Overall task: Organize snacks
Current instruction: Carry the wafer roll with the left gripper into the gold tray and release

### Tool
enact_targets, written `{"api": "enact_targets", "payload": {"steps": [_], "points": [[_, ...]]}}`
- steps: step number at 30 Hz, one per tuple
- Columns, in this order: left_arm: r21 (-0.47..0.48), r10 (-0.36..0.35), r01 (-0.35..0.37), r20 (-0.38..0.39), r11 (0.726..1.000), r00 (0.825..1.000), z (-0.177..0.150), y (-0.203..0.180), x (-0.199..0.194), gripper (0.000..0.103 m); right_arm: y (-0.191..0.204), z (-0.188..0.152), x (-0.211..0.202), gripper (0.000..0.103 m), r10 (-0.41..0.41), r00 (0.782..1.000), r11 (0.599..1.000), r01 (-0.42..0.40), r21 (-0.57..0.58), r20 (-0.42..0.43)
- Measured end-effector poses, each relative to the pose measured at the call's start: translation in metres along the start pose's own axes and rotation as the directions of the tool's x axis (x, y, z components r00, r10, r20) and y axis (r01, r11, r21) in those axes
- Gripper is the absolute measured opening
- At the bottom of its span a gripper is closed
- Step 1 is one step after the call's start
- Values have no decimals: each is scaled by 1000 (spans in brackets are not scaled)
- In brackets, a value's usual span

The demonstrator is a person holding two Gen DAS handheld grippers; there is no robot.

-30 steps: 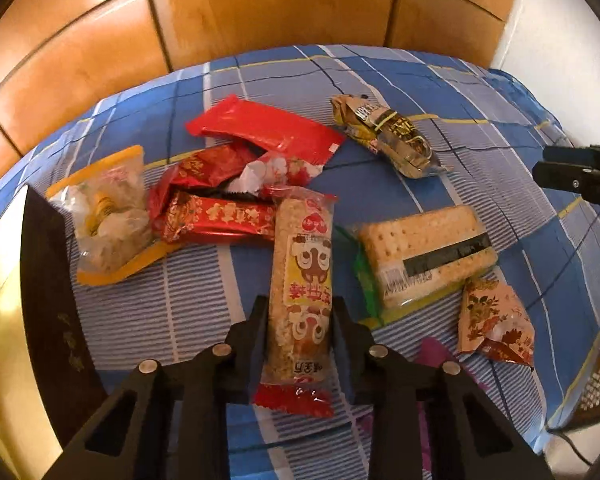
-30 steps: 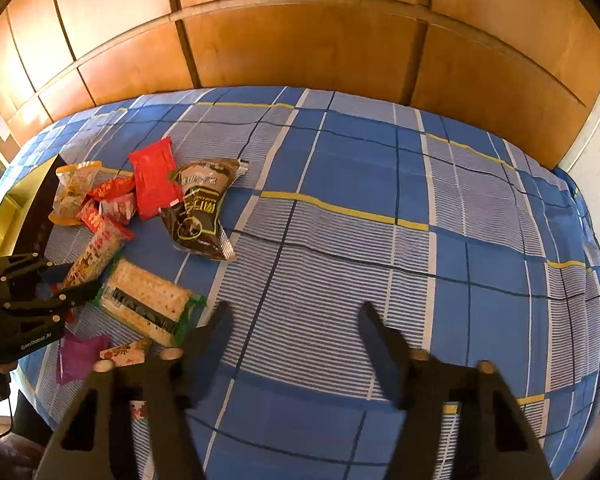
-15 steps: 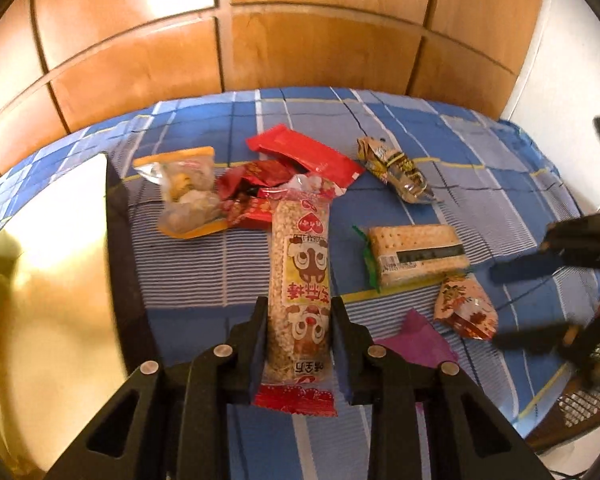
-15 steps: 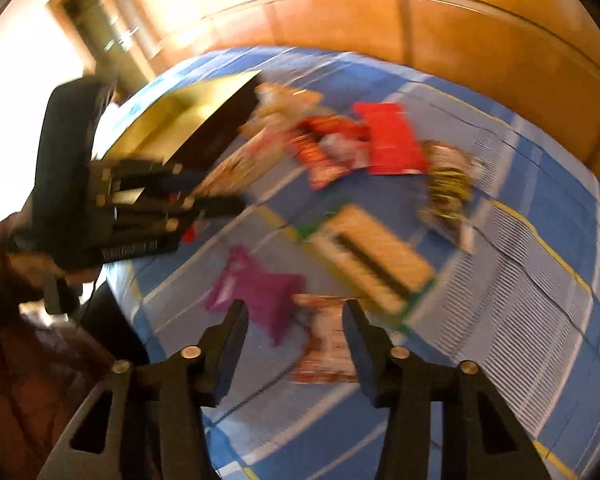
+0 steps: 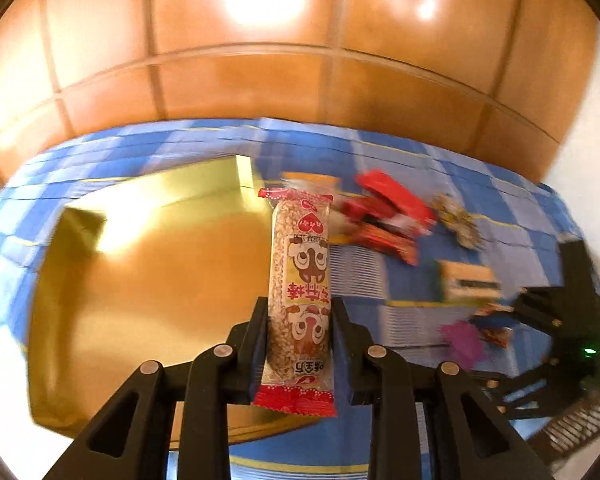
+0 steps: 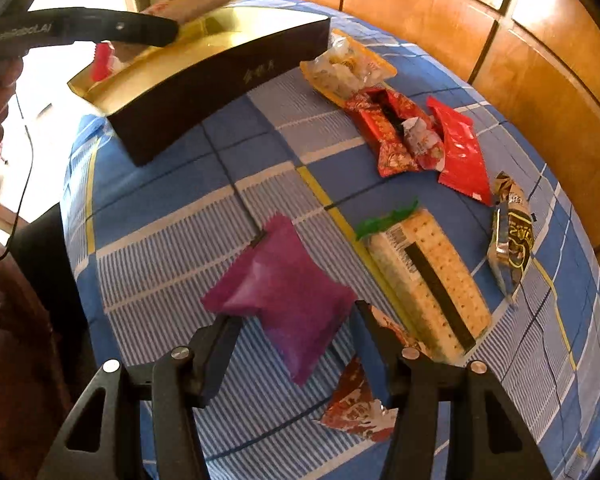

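Early going: the left gripper (image 5: pixel 299 322) is clenched on a rice bar (image 5: pixel 300 280) above the gold box (image 6: pixel 204 52), which looks nearly empty; the right gripper (image 6: pixel 296 322), opening, straddles the purple pouch (image 6: pixel 284 292) near the bed's (image 6: pixel 172 216) edge; seven packets remain out

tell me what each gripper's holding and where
Left gripper pinches the rice bar near its lower end. Right gripper, jaws opening, holds nothing.

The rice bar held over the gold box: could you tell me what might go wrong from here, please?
1. The left tool grips the rice bar only near its lower end; released tilted, it may miss the gold box.
2. The right tool, opening over the purple packet, might also catch the torn wrapper.
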State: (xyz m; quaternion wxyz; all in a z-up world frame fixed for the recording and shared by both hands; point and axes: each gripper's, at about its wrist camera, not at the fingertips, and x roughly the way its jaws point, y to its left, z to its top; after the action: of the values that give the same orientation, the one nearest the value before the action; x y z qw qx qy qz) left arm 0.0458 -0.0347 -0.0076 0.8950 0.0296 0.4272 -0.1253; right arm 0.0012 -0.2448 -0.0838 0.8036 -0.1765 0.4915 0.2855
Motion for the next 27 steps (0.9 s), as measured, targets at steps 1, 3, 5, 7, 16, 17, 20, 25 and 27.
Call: {"api": "enact_targets", "payload": {"steps": [1,3,5,7,16,17,20,25,27], "points": [[-13,19,-19,3,1000,1000,0,5,-1,29,-3,4,4,57,-9,1000,1000,9,11,6],[-34,59,-59,4,998,998,1,14,-1,29,-5,6,6,46,-15,1000,999,15,28,14],[-40,98,-97,7,994,995,-1,20,-1,29,-10,7,6,43,-6,1000,999,6,45,16],[-52,110,-110,-4,993,994,-4,25,0,29,-12,8,8,42,2,1000,998,-2,58,14],[-56,138,-140,-29,989,990,-6,27,9,29,-16,7,9,42,36,999,993,-37,116,12],[-54,140,-141,-32,988,990,-6,27,9,29,-16,7,9,42,36,999,992,-37,117,12],[-56,143,-145,-40,988,989,-5,27,13,29,-17,7,10,42,36,999,992,-37,119,13],[-55,156,-159,-59,986,986,-2,29,22,29,-17,7,10,42,37,999,992,-38,119,12],[-51,160,-163,-56,985,986,-1,29,24,23,-17,7,10,42,36,999,992,-38,118,12]]}}
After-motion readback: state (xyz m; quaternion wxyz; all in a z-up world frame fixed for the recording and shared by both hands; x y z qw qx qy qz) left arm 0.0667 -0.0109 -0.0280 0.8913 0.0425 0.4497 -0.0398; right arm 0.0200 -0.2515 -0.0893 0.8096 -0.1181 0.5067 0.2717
